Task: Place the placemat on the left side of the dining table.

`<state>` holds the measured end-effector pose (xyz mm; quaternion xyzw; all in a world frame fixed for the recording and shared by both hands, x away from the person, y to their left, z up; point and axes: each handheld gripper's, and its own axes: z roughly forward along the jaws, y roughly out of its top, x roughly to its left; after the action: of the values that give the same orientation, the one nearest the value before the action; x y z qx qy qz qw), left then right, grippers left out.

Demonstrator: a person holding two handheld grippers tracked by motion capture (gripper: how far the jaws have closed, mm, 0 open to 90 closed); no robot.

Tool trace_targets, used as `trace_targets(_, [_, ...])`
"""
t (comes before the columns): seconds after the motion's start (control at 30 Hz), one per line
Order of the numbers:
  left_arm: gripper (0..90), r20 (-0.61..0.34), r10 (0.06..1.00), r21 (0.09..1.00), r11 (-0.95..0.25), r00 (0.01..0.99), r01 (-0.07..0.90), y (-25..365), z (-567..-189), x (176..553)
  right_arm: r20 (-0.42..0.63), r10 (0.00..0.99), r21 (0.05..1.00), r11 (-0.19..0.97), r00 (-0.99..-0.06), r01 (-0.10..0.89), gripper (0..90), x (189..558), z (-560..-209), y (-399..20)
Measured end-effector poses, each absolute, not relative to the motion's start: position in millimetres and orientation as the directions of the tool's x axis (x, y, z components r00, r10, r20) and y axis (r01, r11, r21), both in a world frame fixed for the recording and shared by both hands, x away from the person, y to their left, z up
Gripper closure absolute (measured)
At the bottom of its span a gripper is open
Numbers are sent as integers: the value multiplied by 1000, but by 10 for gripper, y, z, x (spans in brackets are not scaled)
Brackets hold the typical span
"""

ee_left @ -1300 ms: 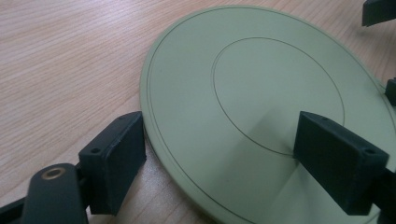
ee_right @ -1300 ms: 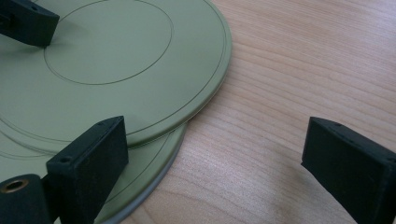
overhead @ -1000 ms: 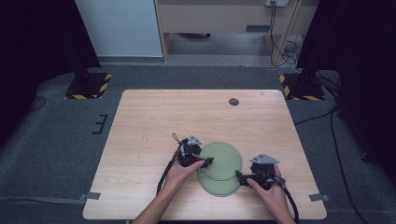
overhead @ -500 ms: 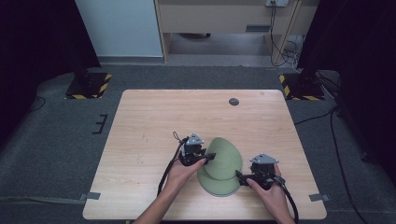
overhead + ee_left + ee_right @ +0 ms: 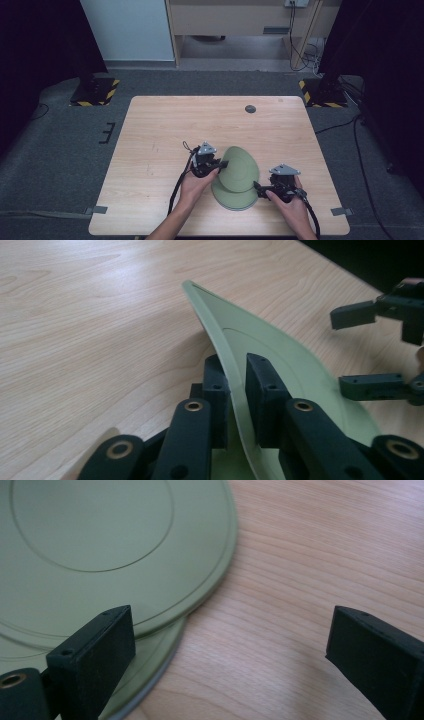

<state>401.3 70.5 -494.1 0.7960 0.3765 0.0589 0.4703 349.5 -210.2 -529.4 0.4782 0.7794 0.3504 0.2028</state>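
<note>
A green plate (image 5: 239, 169) is tilted up on its left edge, leaning over a second green plate (image 5: 235, 200) that lies flat on the wooden table (image 5: 160, 130) near its front edge. The left gripper (image 5: 220, 164) is clenched on the raised plate's rim (in the left gripper view the rim (image 5: 235, 390) sits squeezed between the two black jaws). The right gripper (image 5: 257, 187) rests at the right edge of the plates with its jaws spread wide, grasping nothing; one jaw overlaps the plates, the other is over bare wood. A small dark round disc (image 5: 250, 108) lies near the table's far edge.
</note>
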Motion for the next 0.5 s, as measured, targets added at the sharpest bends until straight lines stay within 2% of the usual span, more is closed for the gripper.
trace_targets(0.27, [842, -279, 639, 803, -254, 717, 539, 694, -4845, 4033, 44, 920, 751, 226, -388, 620, 62, 3547, -5249, -2370])
trace_targets(0.5, [850, -288, 610, 813, -251, 738, 525, 623, -4610, 4075, 36, 934, 736, 216, -355, 642, 62, 3576, -5272, -2451])
